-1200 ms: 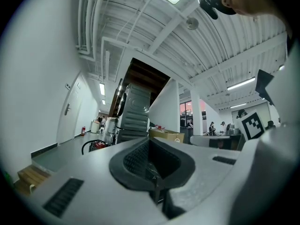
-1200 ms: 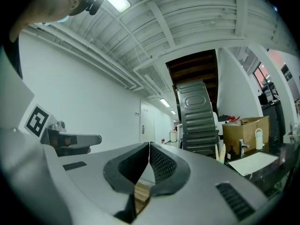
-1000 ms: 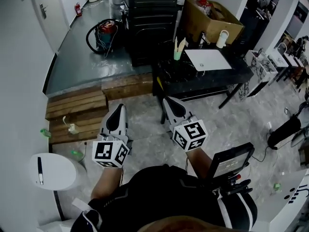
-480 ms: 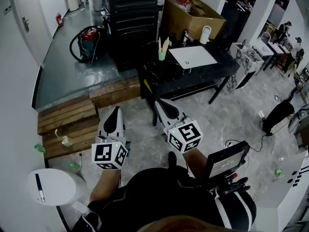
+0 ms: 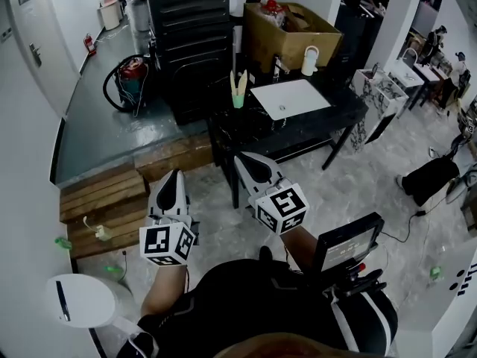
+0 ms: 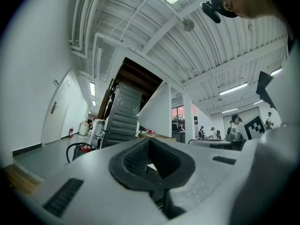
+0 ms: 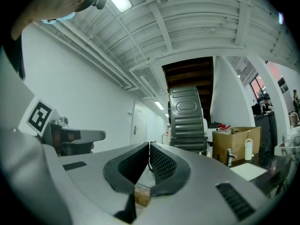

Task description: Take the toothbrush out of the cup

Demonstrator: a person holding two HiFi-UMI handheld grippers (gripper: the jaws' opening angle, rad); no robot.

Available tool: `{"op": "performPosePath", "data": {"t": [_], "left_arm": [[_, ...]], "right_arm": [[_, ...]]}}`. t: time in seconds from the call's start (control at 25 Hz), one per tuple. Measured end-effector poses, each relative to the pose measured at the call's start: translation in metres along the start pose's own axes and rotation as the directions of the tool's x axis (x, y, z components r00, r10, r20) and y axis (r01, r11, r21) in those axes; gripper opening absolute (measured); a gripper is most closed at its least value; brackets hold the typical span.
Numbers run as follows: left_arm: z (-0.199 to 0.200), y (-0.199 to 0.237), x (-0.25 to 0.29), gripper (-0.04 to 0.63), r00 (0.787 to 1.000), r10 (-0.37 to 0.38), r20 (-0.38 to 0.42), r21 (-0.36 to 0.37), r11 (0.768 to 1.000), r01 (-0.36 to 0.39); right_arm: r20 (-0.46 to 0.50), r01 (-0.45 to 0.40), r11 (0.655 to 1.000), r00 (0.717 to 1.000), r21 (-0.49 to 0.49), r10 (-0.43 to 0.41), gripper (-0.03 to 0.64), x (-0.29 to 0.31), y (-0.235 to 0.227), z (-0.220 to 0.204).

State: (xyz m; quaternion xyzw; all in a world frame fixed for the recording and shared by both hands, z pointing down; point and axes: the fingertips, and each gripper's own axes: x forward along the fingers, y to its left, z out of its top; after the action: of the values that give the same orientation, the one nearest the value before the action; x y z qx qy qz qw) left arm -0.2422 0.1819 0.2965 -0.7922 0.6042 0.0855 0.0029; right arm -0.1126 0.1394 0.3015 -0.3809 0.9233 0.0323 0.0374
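My left gripper (image 5: 176,176) and right gripper (image 5: 246,161), two smooth white wedge-shaped shells each backed by a cube of black-and-white square markers, are held out over a grey marbled floor (image 5: 223,226). Both pairs of jaws are pressed together, the cross-hatched black rubber pads (image 7: 161,164) meeting at the tips with nothing caught between them. The toothbrush (image 5: 240,83), a slim pale handle, stands upright among other pale sticks in a small green cup (image 5: 238,101). The cup stands at the left end of a glossy black counter (image 5: 313,129), just beside a flat rectangular white basin (image 5: 289,98). Cup and brush are well apart from both grippers, ahead of them. A brown cardboard box (image 5: 287,32) sits at the counter's back, and rough slatted wooden steps (image 5: 104,189) lie to my left.
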Motion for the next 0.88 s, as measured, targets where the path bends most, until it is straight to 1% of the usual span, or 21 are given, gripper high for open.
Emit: {"op": "performPosePath", "data": {"t": [0.16,0.48,0.6,0.68,0.88], "left_arm": [[-0.003,-0.012,0.025,0.003,1.0,0.022,-0.001,0.003,1.0,-0.022],[-0.019,-0.037,0.07,0.003,0.999,0.04,-0.024,0.02,0.999,-0.04],[-0.023,-0.051,0.088,0.003,0.999,0.038,-0.034,0.029,0.999,-0.037],[-0.027,-0.059,0.1,0.003,0.999,0.036,-0.036,0.022,0.999,-0.036],[-0.034,-0.074,0.126,0.003,0.998,0.051,-0.042,0.025,0.998,-0.05]], "right_arm": [[0.007,-0.016,1.0,1.0,0.006,0.016,0.023,0.004,-0.03,0.002],[0.019,-0.047,0.999,0.999,0.028,0.046,0.023,0.004,-0.079,-0.003],[0.025,-0.043,0.998,0.999,0.037,0.042,0.023,0.0,-0.1,-0.003],[0.029,-0.039,0.998,0.999,0.044,0.038,0.023,-0.002,-0.115,-0.003],[0.026,-0.044,0.997,0.999,0.056,0.043,0.023,-0.006,-0.143,-0.008]]}}
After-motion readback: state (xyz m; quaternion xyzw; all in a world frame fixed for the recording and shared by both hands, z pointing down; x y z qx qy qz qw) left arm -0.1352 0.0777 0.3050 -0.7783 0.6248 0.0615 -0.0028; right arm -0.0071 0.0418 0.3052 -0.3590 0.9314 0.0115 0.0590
